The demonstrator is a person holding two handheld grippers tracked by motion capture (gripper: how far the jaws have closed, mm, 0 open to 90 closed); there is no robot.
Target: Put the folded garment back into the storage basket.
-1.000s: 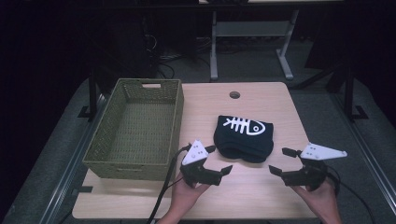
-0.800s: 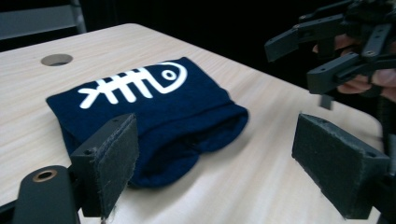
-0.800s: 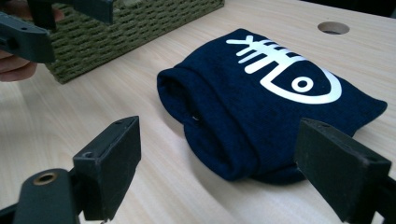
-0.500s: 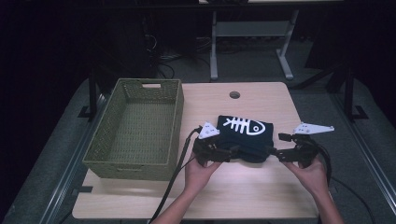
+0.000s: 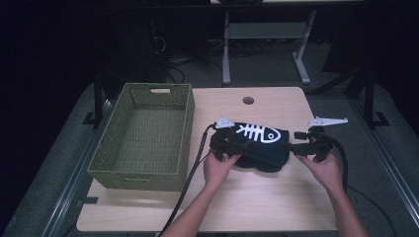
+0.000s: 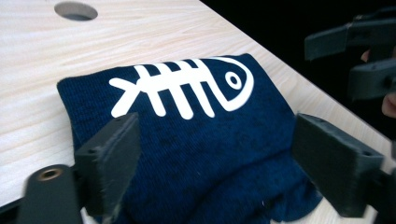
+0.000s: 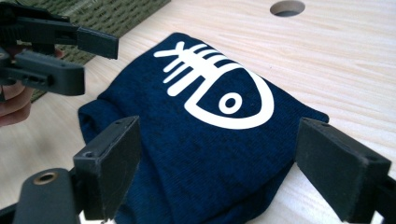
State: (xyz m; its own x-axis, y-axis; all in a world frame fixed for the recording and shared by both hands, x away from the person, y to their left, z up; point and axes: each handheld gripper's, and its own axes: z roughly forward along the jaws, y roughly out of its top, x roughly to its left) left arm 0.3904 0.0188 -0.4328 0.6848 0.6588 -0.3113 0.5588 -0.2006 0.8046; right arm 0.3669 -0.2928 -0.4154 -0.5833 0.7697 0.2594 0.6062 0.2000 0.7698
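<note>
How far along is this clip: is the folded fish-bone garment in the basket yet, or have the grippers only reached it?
Nothing looks finished: the green basket holds nothing, and the navy garment lies folded on the table. In hand: the left gripper and right gripper flank the garment's two ends with jaws open, not clamped. Left, presumably: gripping, lifting and moving it into the basket.

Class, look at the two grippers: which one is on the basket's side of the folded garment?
The left gripper, at the navy fish-bone garment's edge facing the green basket; the right gripper is at the opposite edge.
</note>
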